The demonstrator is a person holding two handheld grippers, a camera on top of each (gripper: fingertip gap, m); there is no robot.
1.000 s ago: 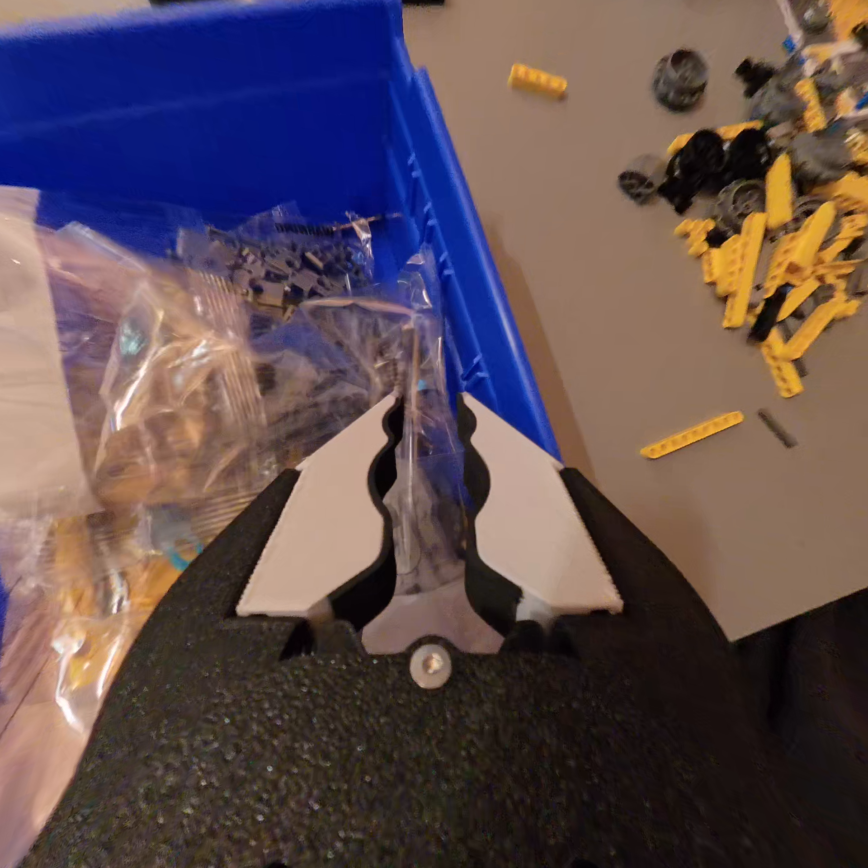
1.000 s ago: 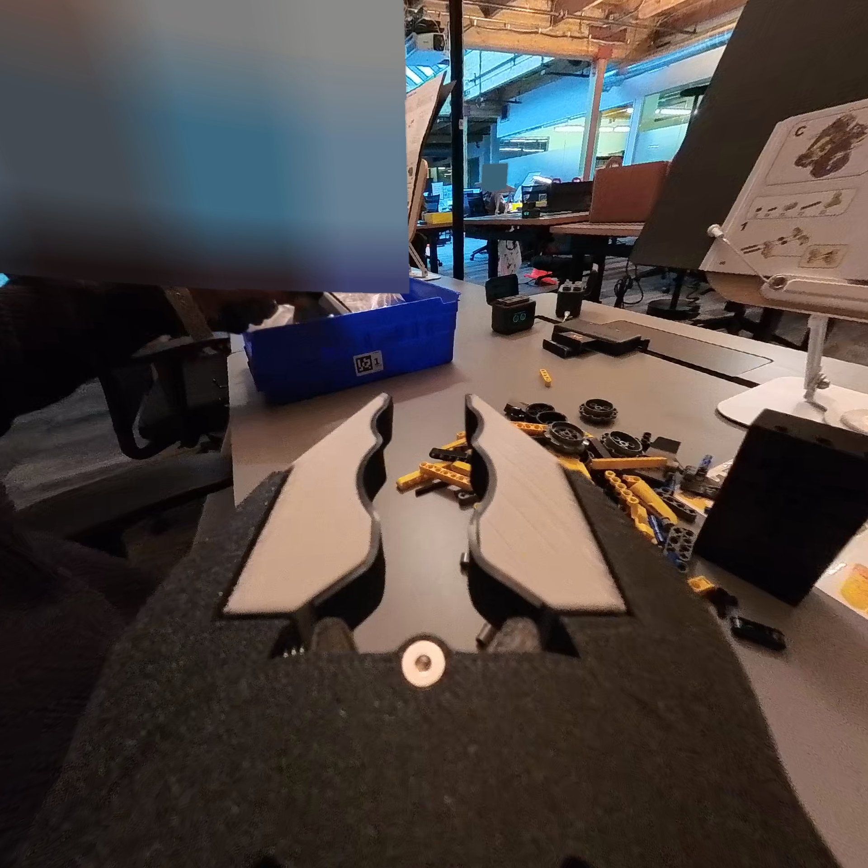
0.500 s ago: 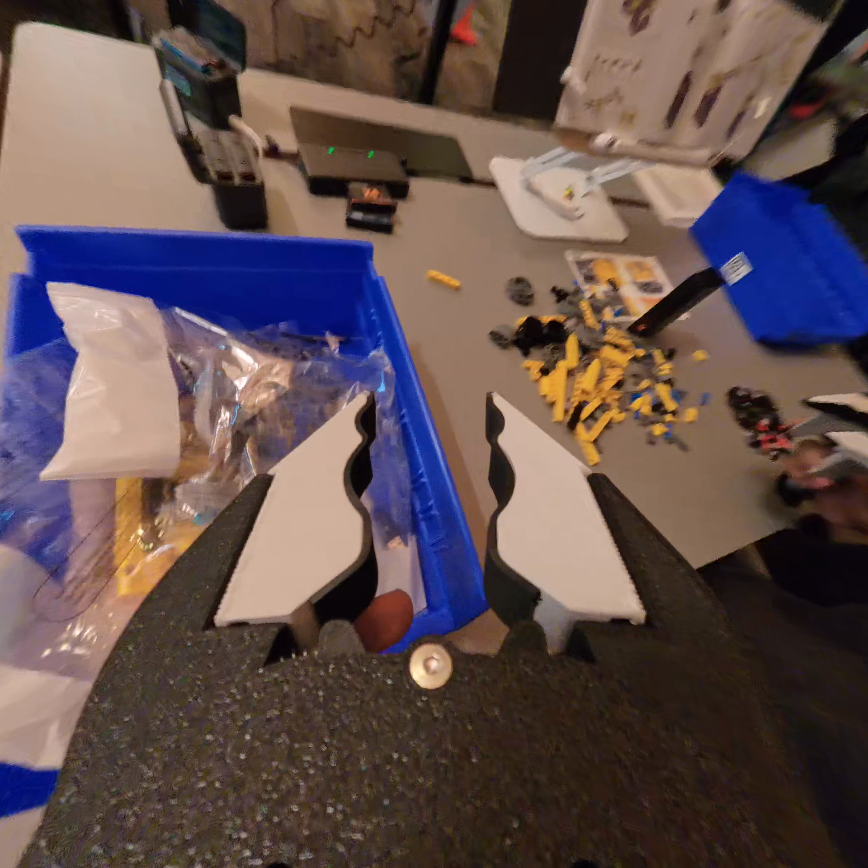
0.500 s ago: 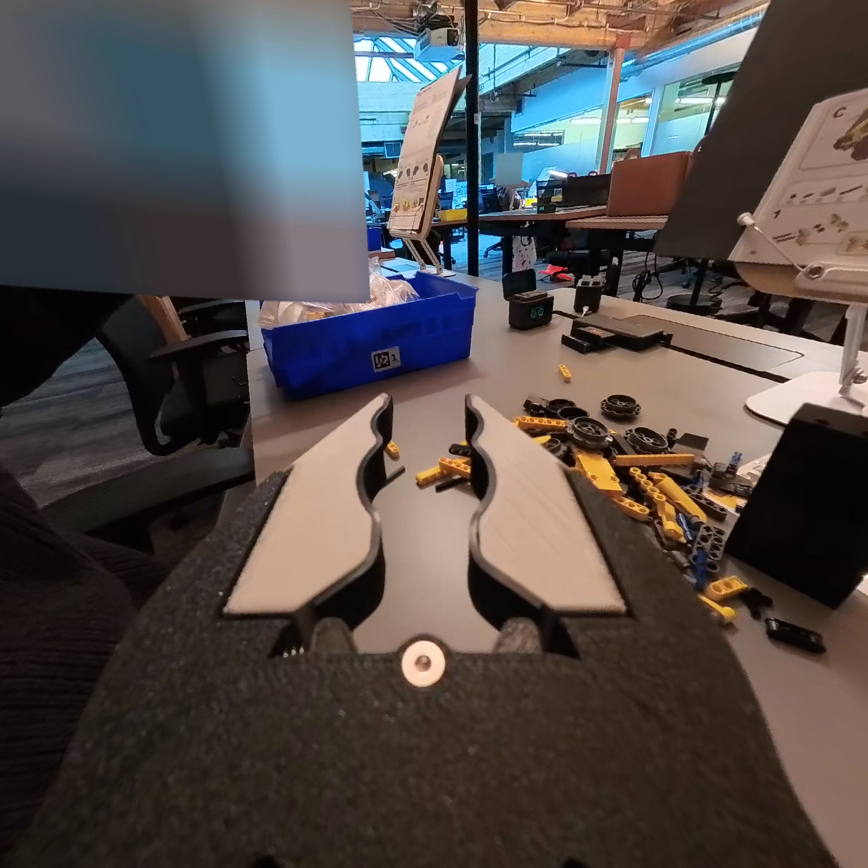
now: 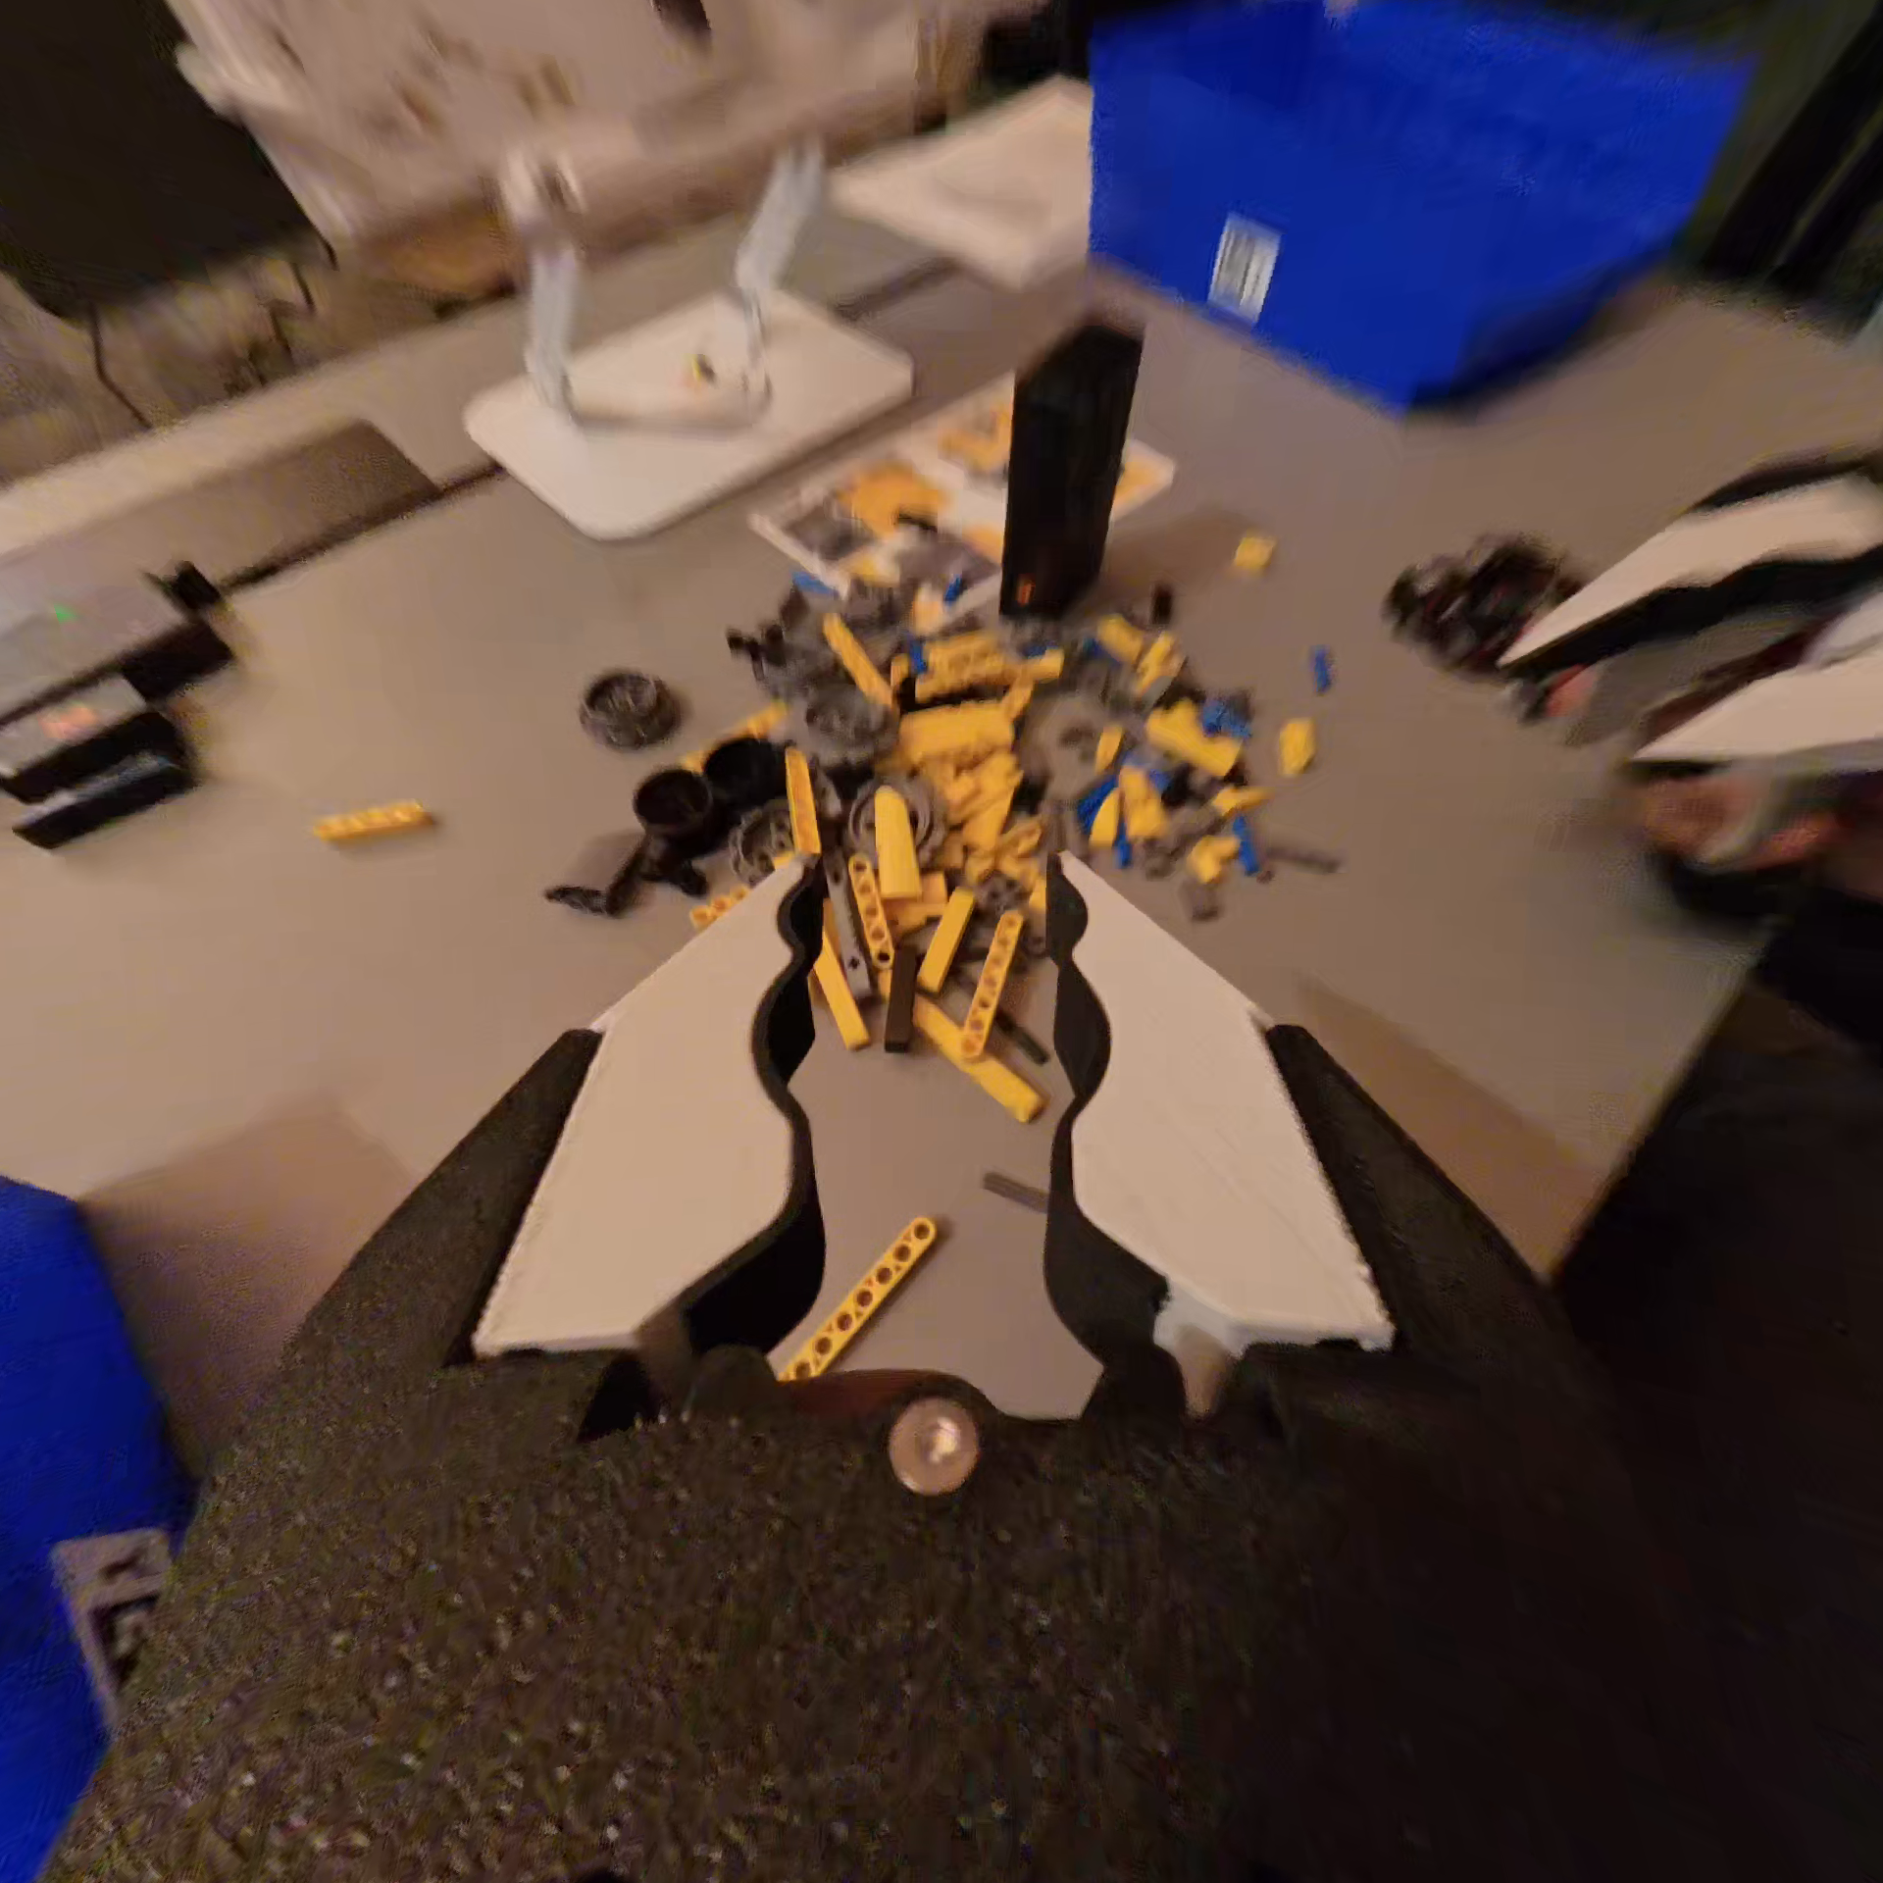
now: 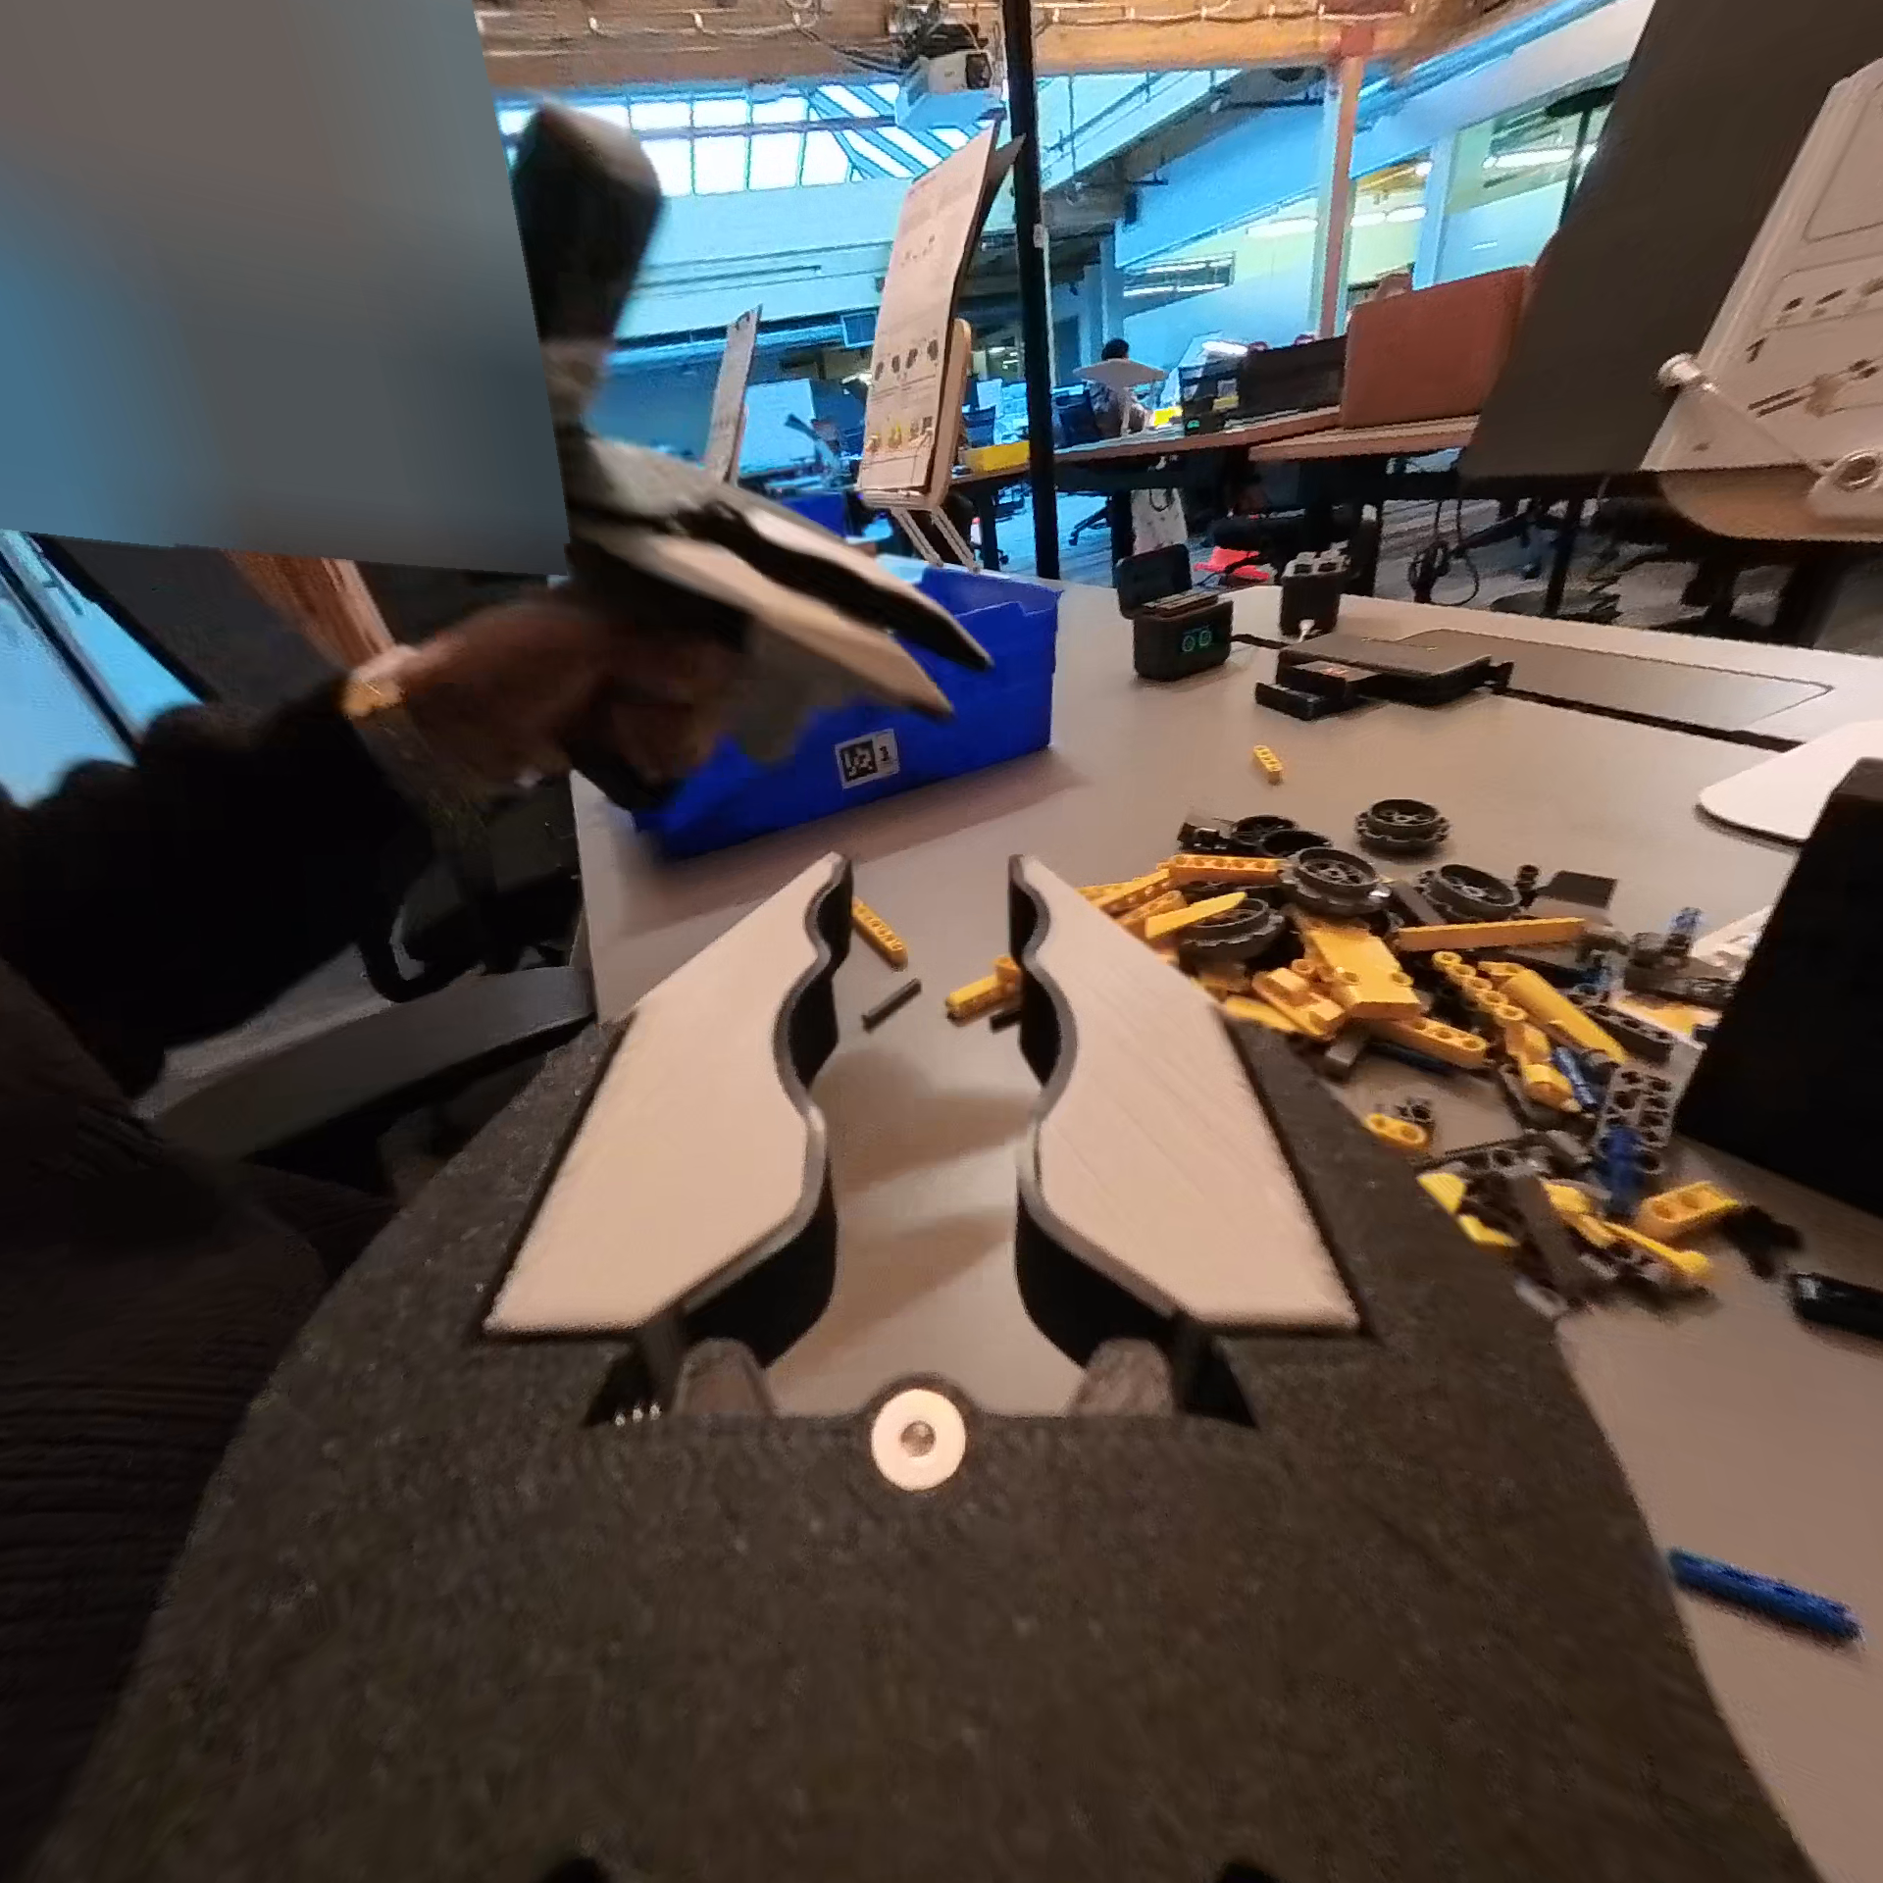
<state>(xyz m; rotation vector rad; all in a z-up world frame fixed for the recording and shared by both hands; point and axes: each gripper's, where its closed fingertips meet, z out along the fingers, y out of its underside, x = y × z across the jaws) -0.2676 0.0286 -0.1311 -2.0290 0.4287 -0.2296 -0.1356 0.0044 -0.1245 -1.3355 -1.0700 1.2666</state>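
My left gripper (image 5: 929,876) is open and empty, hovering over the near edge of a pile of yellow, black, grey and blue building pieces (image 5: 978,754) on the grey table (image 5: 306,968). A long yellow beam (image 5: 866,1294) lies on the table between its fingers. My right gripper (image 6: 929,886) is open and empty, low over the table just left of the same pile (image 6: 1376,968). A small black pin (image 6: 892,1004) and a yellow beam (image 6: 881,932) lie in front of it. Each gripper shows in the other's view, the right one (image 5: 1712,632) and the left one (image 6: 815,611).
A blue bin (image 6: 917,713) stands at the table's left end, and another blue bin (image 5: 1406,183) at the far right. An upright black box (image 5: 1070,479), a white stand (image 5: 693,408) with a booklet, black devices (image 5: 92,713) and a lone yellow brick (image 5: 372,820) surround the pile.
My left gripper let go of a clear plastic bag in the blue bin, opened, lifted out and swung right over the pile. My right gripper shifted slightly, still open.
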